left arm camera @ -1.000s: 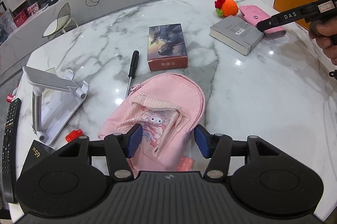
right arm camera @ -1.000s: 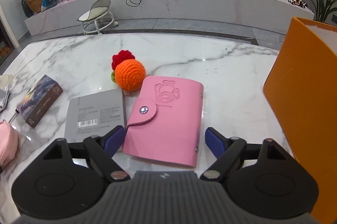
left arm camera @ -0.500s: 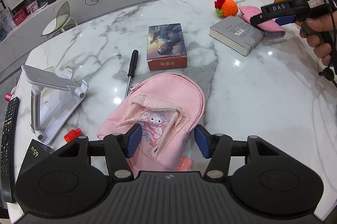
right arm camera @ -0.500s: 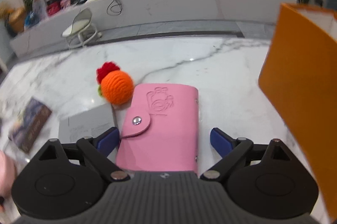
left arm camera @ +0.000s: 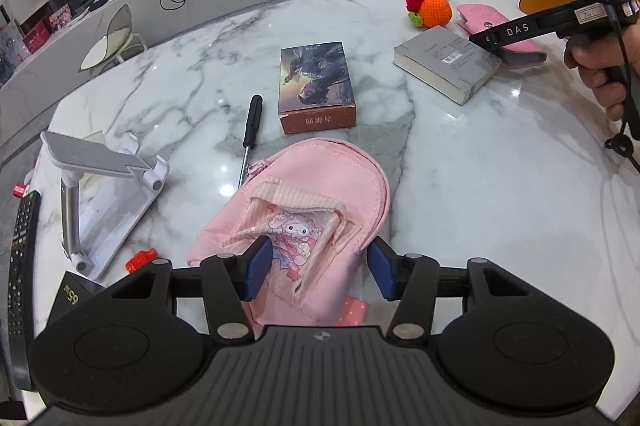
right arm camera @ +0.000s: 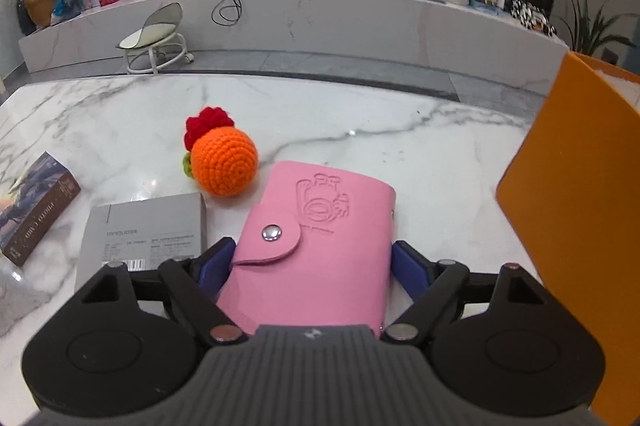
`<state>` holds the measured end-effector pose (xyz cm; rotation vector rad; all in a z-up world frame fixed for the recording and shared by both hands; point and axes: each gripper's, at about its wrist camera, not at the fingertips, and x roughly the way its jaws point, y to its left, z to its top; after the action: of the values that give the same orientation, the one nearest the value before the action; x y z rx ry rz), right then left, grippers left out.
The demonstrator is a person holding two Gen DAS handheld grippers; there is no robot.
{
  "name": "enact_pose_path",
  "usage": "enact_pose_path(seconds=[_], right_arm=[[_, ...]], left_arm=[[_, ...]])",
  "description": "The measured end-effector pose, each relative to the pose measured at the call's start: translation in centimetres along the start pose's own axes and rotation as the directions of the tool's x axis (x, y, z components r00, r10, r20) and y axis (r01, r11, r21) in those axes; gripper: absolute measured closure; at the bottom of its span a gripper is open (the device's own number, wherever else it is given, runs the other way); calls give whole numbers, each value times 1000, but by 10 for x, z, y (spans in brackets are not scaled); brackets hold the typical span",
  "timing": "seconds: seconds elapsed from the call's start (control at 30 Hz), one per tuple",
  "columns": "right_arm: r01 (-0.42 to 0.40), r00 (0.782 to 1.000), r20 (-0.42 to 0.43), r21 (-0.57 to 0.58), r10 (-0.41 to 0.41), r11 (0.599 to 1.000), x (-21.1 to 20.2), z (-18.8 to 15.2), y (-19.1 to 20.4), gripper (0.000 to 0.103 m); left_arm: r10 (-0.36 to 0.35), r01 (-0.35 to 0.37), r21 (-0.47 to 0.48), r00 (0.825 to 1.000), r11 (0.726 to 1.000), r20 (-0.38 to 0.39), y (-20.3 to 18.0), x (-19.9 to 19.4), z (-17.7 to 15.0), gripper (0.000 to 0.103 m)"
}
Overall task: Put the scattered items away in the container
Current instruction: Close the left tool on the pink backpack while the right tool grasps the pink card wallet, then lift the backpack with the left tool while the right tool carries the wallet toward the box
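A pink card wallet (right arm camera: pixel 316 238) lies flat on the marble table (right arm camera: pixel 420 161), its left edge beside a grey box (right arm camera: pixel 148 226). My right gripper (right arm camera: pixel 310 266) straddles the wallet; its jaws are closing, the pads close to both edges, a sliver of gap on the right. The orange container (right arm camera: pixel 580 205) stands just right of it. In the left wrist view, my left gripper (left arm camera: pixel 318 268) hangs over a pink cartoon pouch (left arm camera: pixel 316 185). Its jaws are closing, the pouch's front pocket between the pads but not squeezed. A hand holds the right gripper's fingers (left arm camera: pixel 516 29) over the wallet (left arm camera: pixel 520 45).
An orange crochet ball (right arm camera: pixel 224 161) sits behind the grey box. A picture card box (left arm camera: pixel 316 85), a screwdriver (left arm camera: pixel 250 133), a white phone stand (left arm camera: pixel 100 193), a small red piece (left arm camera: pixel 140 260), a remote (left arm camera: pixel 20 266) and a black box (left arm camera: pixel 76 292) lie across the table's left half.
The right gripper tipped down and back over the wallet, and its jaws have narrowed around it. The left gripper stayed put, its jaws slightly narrower.
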<state>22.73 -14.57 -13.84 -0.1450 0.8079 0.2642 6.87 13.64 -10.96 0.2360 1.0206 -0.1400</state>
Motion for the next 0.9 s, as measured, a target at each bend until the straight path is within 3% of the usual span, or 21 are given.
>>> enact_pose_path(seconds=[0.13,0.43,0.67,0.9], right_arm=[[4,1000,-12,-14,-4,1000,-3,0,0,20],[16,999,-36,35,-14,999,-20,1,-17,20],[-7,1000,-1,39,7,999,-54,9,-28,21],[-80,996,46,59,77,995,-97,22,-35,21]], left_arm=[[12,-12,22,1000,1000,1,-1,-4,4,65],[25,-26,27,999,999,37,2,-18,10,80],[84,-80,-39,990,996,116,14,-43,20,82],[81,-67,-93,984,993,157,21,-59,27,83]])
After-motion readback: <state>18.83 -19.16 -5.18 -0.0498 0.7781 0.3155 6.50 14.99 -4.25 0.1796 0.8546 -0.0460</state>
